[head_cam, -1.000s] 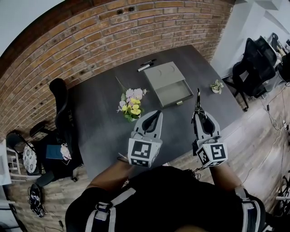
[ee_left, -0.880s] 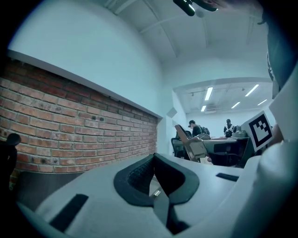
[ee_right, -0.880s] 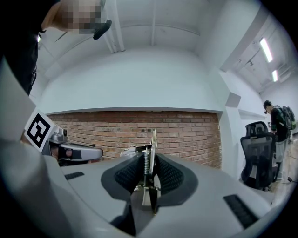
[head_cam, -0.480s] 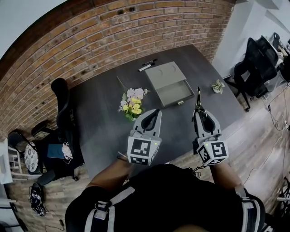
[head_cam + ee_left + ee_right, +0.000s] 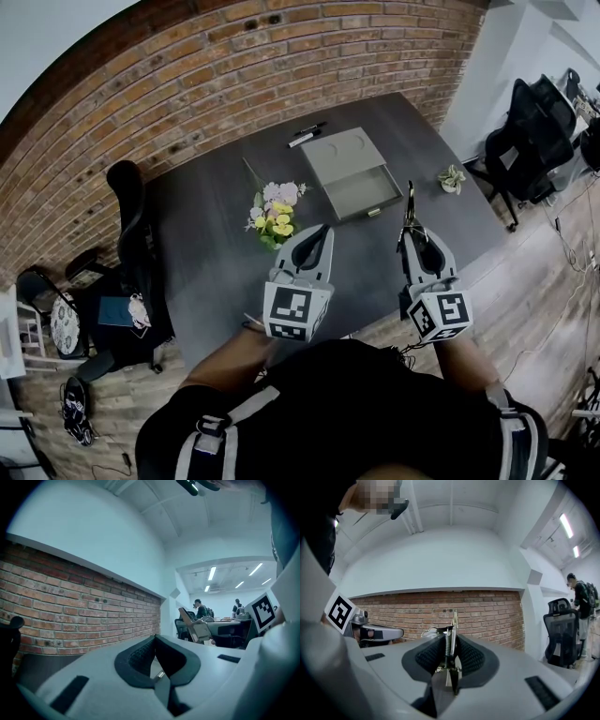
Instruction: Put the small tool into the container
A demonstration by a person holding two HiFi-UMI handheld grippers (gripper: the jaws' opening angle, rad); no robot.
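My right gripper point(image 5: 410, 232) is shut on a small spring-loaded metal tool point(image 5: 410, 204) whose tip sticks out past the jaws; the right gripper view shows the tool point(image 5: 450, 641) clamped between the dark pads, pointing up. A grey open drawer-like container point(image 5: 357, 191) sits on the dark table point(image 5: 216, 253), beyond and left of the right gripper. My left gripper point(image 5: 322, 231) hangs near the table's front, its jaws shut with nothing between them; the left gripper view shows the left gripper point(image 5: 155, 641) aimed level at the brick wall.
A bunch of flowers point(image 5: 273, 214) lies left of the container. Two markers point(image 5: 304, 134) rest behind it. A small plant point(image 5: 449, 178) stands at the table's right edge. Office chairs stand left point(image 5: 127, 234) and right point(image 5: 525, 136) of the table.
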